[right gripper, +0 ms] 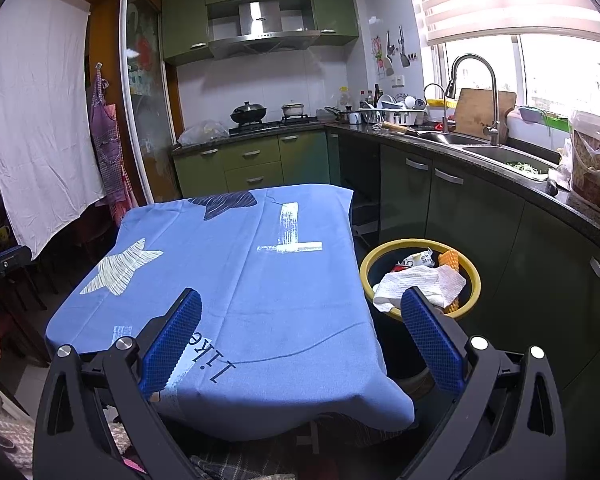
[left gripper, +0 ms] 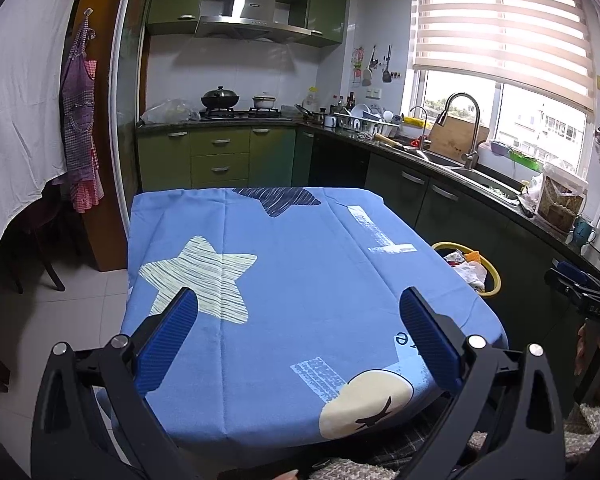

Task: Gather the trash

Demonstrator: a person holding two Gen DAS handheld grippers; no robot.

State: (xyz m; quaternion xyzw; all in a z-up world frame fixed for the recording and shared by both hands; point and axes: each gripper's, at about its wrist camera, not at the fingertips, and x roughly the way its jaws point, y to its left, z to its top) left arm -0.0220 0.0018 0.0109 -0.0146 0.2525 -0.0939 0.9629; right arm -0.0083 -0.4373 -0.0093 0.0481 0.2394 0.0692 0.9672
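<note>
Above the blue tablecloth (left gripper: 300, 280), the left gripper (left gripper: 298, 316) and the right gripper (right gripper: 300, 316) are both hovering with jaws spread wide and nothing between them — no trash is lying on the cloth, and the collected pieces, a white paper towel (right gripper: 416, 286) among them, are sitting in the yellow-rimmed bin (right gripper: 474, 276) just beside the table's right edge. Any remaining step is probably calling for a sweep of the cloth before withdrawing. Printed on the cloth, reading left to right — a pale star, "Like", a white "T".
</note>
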